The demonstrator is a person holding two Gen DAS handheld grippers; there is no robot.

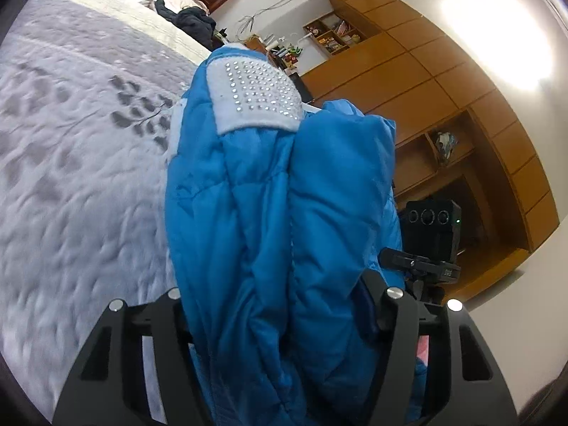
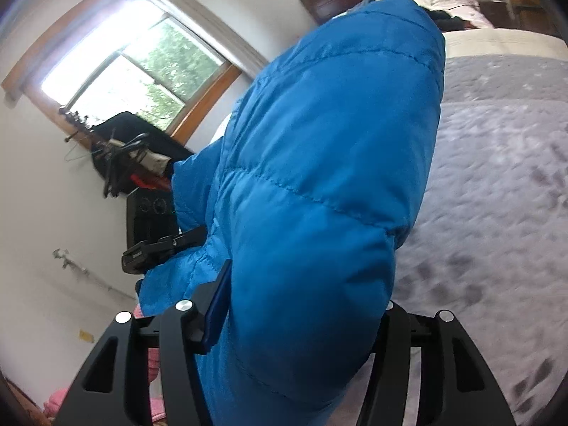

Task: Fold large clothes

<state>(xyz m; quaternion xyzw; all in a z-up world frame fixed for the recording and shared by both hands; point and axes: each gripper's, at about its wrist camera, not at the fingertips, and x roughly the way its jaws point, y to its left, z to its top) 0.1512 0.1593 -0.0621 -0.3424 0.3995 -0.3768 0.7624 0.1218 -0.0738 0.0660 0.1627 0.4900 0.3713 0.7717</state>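
A blue quilted down jacket [image 1: 269,213] with a white rhinestone patch [image 1: 259,96] fills the middle of the left wrist view, bunched between the fingers of my left gripper [image 1: 280,305], which is shut on it. In the right wrist view the same blue jacket [image 2: 319,177] bulges up between the fingers of my right gripper [image 2: 301,305], shut on its puffy fabric. Both hold the jacket lifted above the bed with the grey leaf-patterned cover [image 1: 71,163]. The opposite gripper with its camera [image 1: 431,238] shows beside the jacket in each view.
The grey bedcover [image 2: 497,195] spreads under the jacket. Dark clothes [image 1: 191,17] lie at the bed's far end. Wooden cabinets and shelves [image 1: 443,106] line one wall; a window [image 2: 135,71] and a rack with hangers [image 2: 120,156] stand on the other side. Pink fabric [image 2: 152,351] lies low.
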